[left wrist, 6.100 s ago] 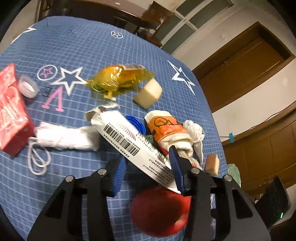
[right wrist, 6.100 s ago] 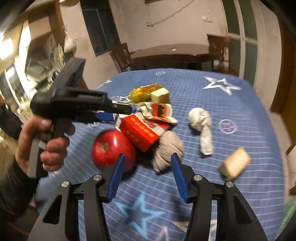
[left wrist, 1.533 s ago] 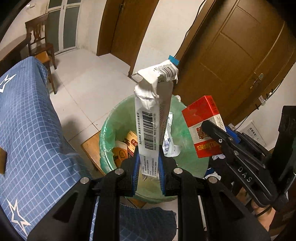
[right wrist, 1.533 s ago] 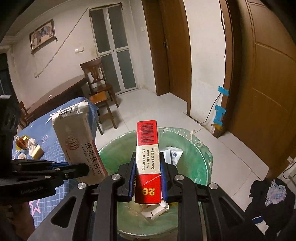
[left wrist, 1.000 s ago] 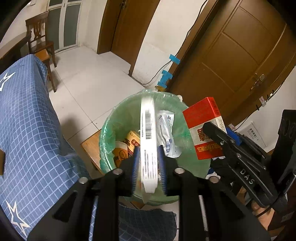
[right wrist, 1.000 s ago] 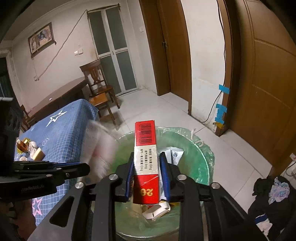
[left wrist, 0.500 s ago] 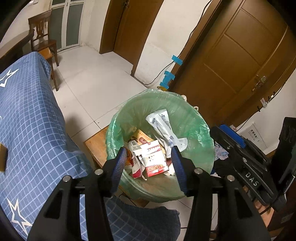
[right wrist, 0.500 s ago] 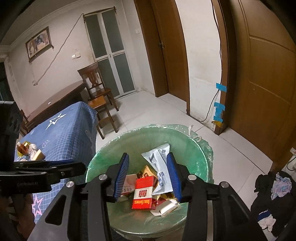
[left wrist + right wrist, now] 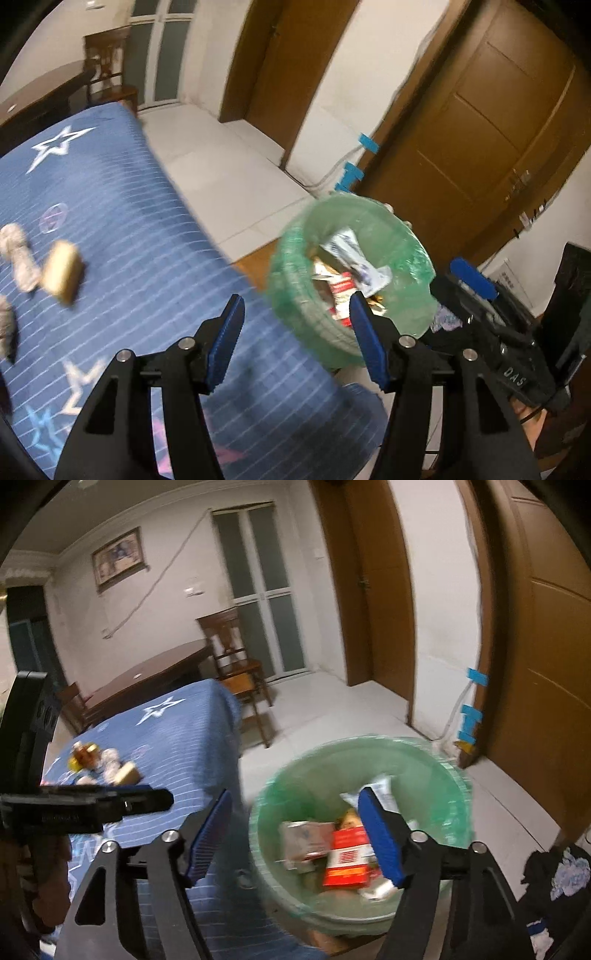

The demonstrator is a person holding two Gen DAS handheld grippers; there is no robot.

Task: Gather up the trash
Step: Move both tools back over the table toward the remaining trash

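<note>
Some trash, among it a red cardboard packet (image 9: 347,862), is already lying in the green-lined round bin (image 9: 448,775). The left gripper (image 9: 295,336) and right gripper (image 9: 295,836) are opening, nothing between them. A tan foam block (image 9: 62,271) and crumpled pieces are left on the blue checked tablecloth (image 9: 122,206).

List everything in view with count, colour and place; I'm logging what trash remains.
Bin: one, green liner, on the floor beside the table.
Red box: one, red and white, inside the bin.
Pale packets: several, whitish, inside the bin.
Tablecloth: one, blue with stars, over the table.
Tan block: one, on the tablecloth.
Other scraps: a few, blurred, farther along the tablecloth.
Chair: one, brown wood, beyond the table.
Doors: brown, behind the bin.
Left gripper: jaws opening, nothing between them.
Right gripper: jaws opening, nothing between them.
</note>
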